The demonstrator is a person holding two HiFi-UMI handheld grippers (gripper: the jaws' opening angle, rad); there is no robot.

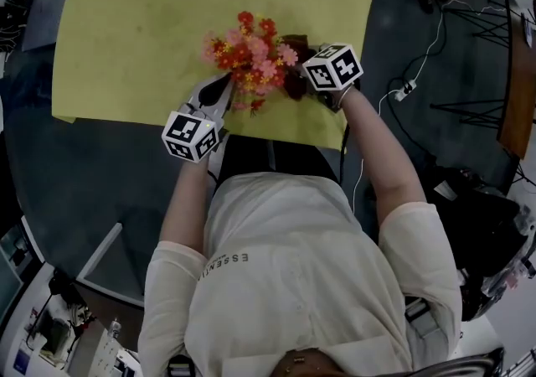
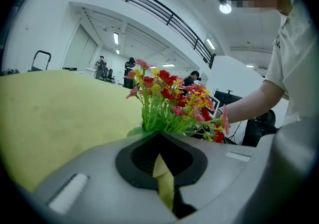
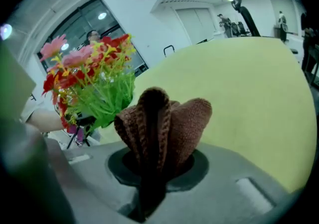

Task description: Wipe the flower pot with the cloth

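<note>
A bunch of red, pink and yellow artificial flowers (image 1: 251, 55) stands near the front edge of a yellow-green mat (image 1: 142, 23); the blooms hide its pot from above. My left gripper (image 1: 221, 92) reaches the base of the bunch from the left. In the left gripper view it (image 2: 163, 188) is shut on a thin pale edge (image 2: 161, 170) right under the green stems (image 2: 157, 116), apparently the pot's rim. My right gripper (image 1: 305, 82) is on the bunch's right side, shut on a folded brown cloth (image 1: 293, 85). The cloth (image 3: 164, 121) bulges out of that gripper (image 3: 152, 173), close beside the flowers (image 3: 89, 76).
The mat lies on a dark round table (image 1: 92, 174), with bare mat beyond and left of the flowers. Cables (image 1: 410, 86) and a black stand (image 1: 481, 28) are on the floor to the right. Other people stand far off in the hall.
</note>
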